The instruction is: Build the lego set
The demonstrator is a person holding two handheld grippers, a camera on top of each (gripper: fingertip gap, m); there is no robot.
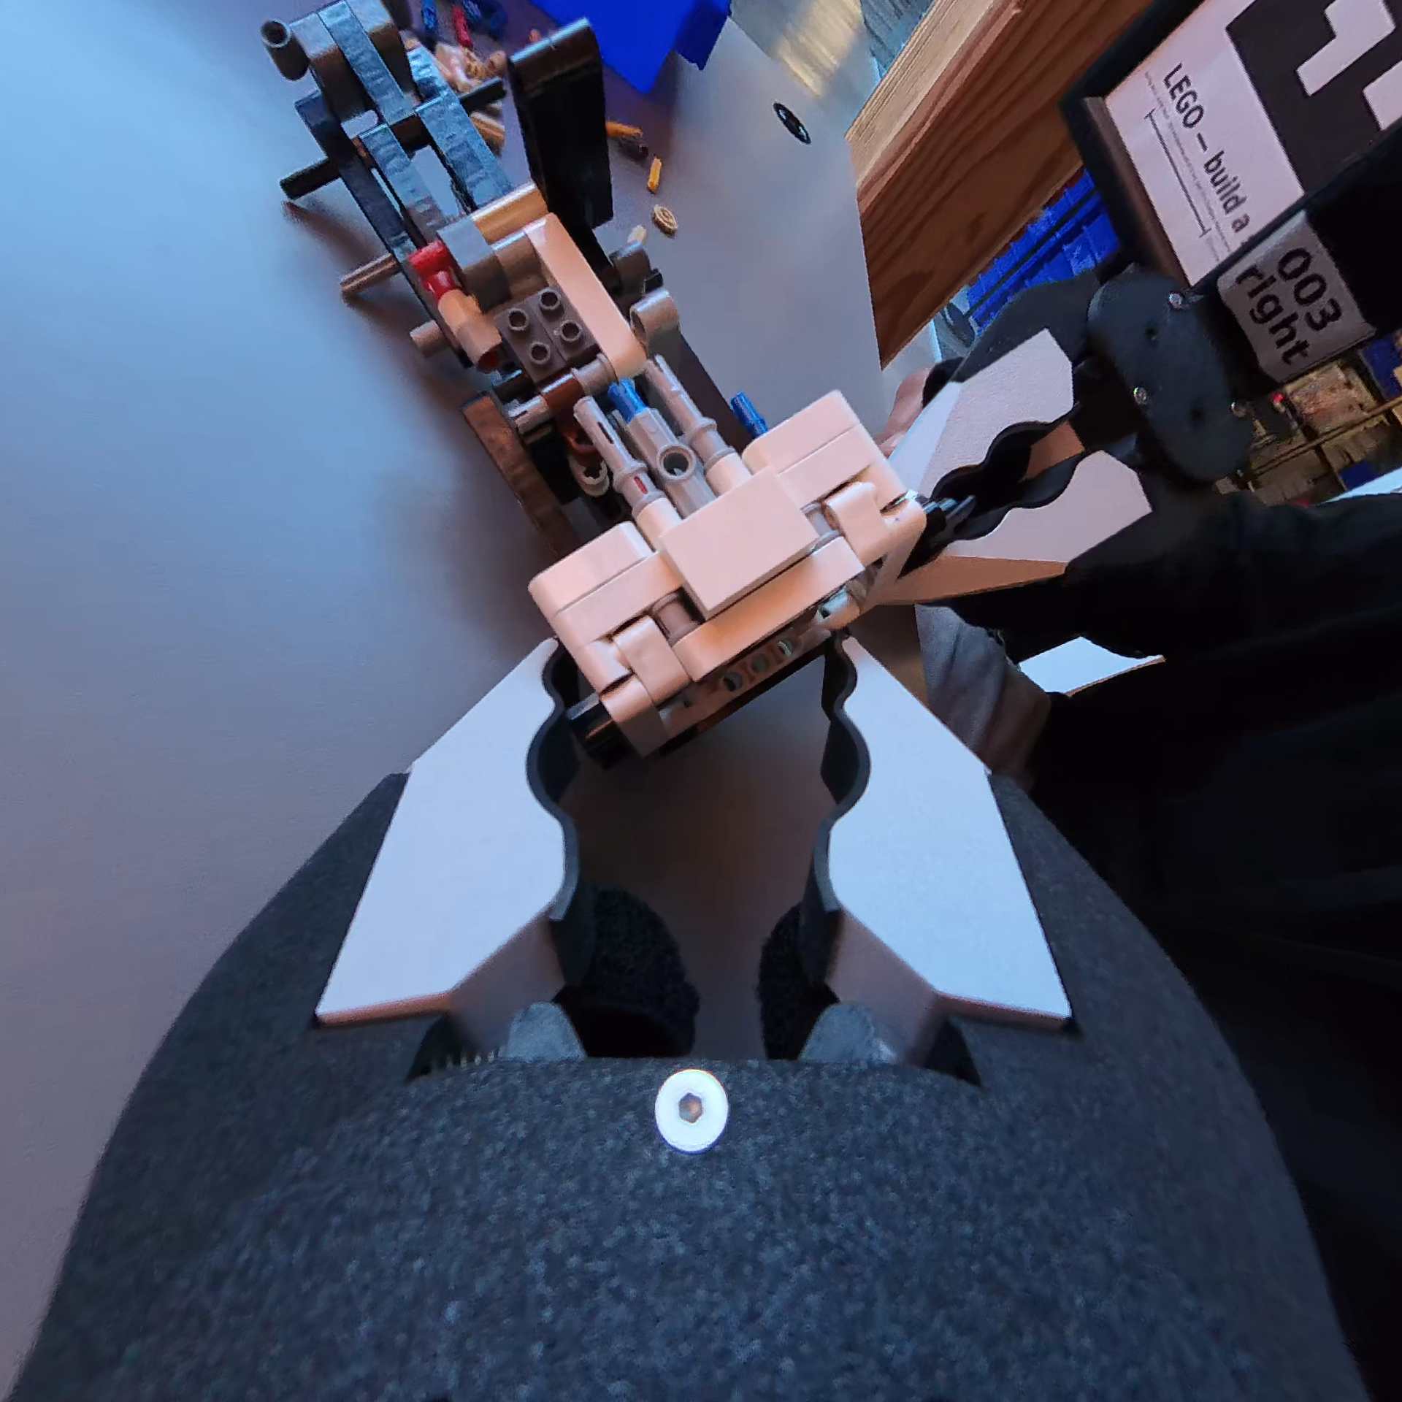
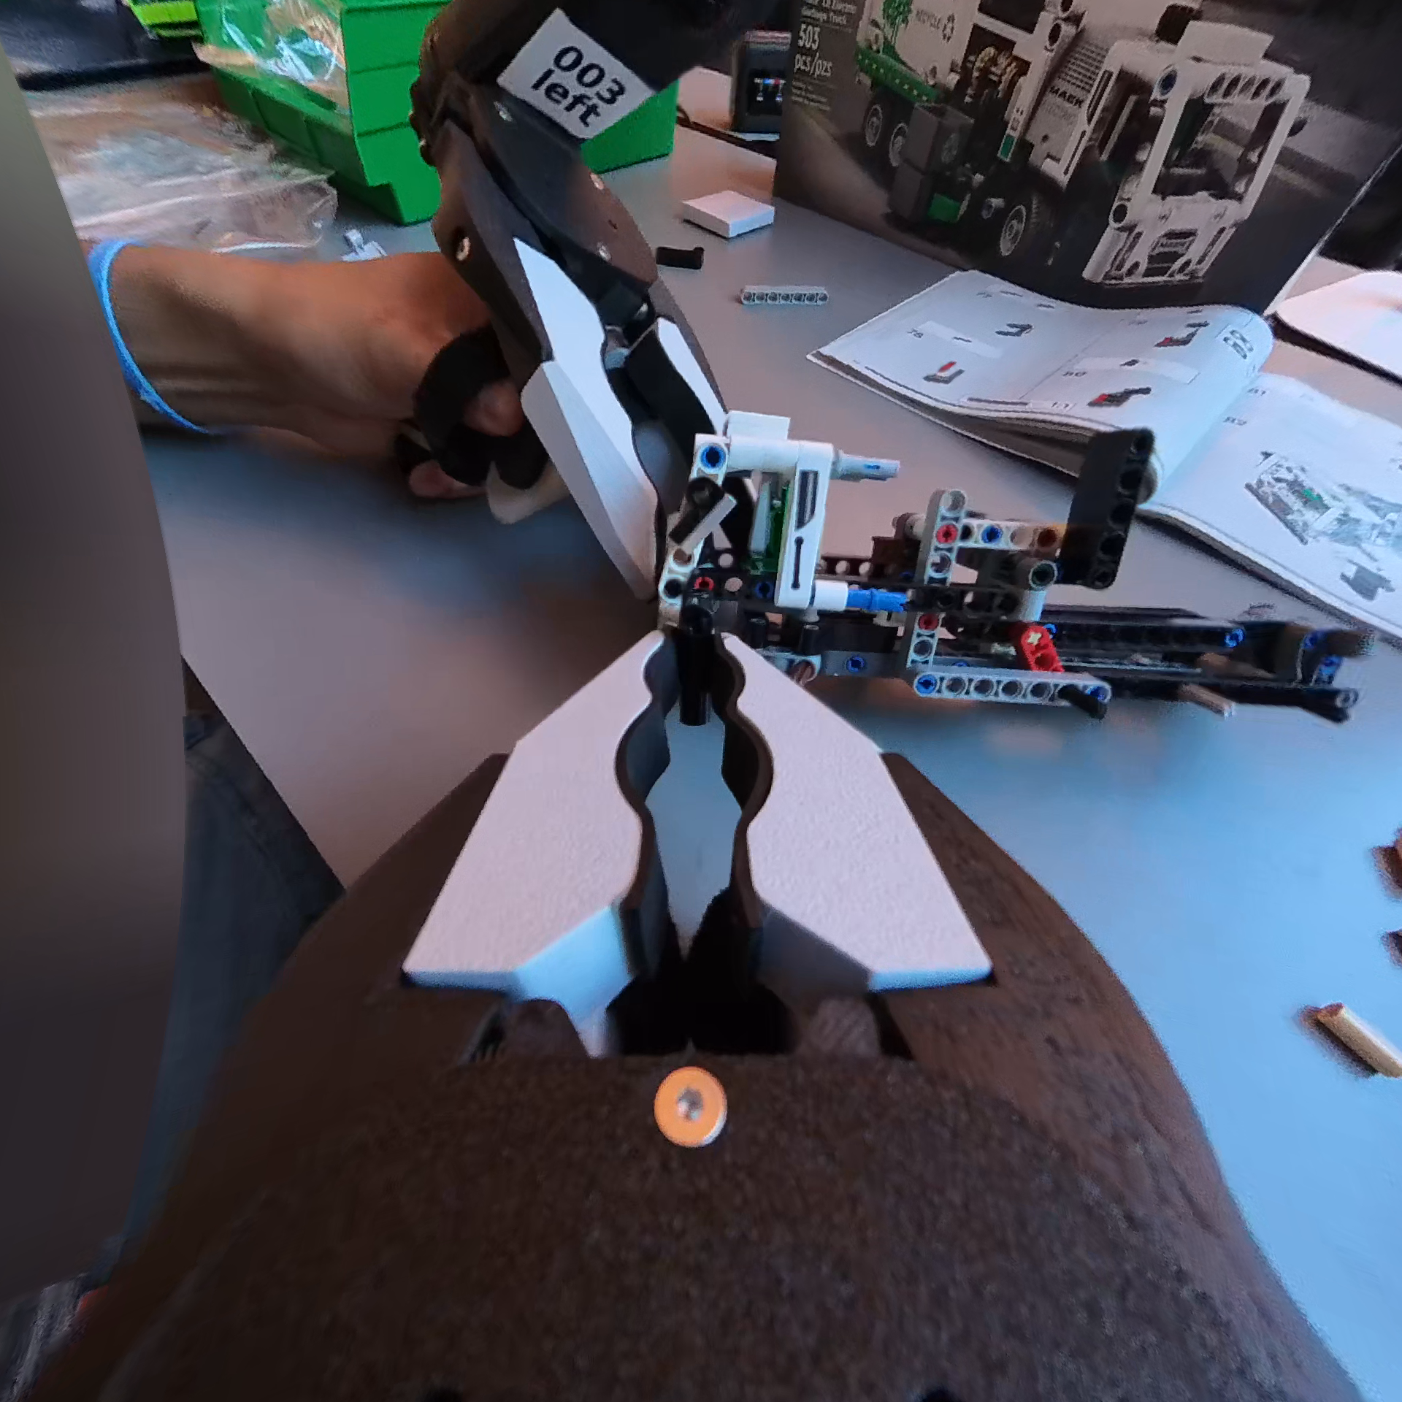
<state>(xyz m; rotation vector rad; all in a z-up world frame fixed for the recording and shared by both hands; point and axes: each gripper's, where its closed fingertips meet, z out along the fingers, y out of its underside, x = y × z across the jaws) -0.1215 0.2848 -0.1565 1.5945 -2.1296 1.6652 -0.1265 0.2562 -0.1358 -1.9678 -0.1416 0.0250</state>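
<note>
Two grippers work at the white cab end of the lego chassis (image 2: 910, 607) on the table (image 2: 379, 607). Right gripper (image 2: 694, 667) pinches a black pin (image 2: 694, 683) below cab; left gripper (image 1: 698, 667) spread, straddling cab w/o clamping. Risk: unclamped model shifts, pin misaligns.

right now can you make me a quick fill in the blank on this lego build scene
1. The right gripper is shut on a small ____ piece at the cab end of the truck model.
2. The left gripper is ____.
3. The open instruction booklet lies on the ____.

Missing words: black; open; table
</note>
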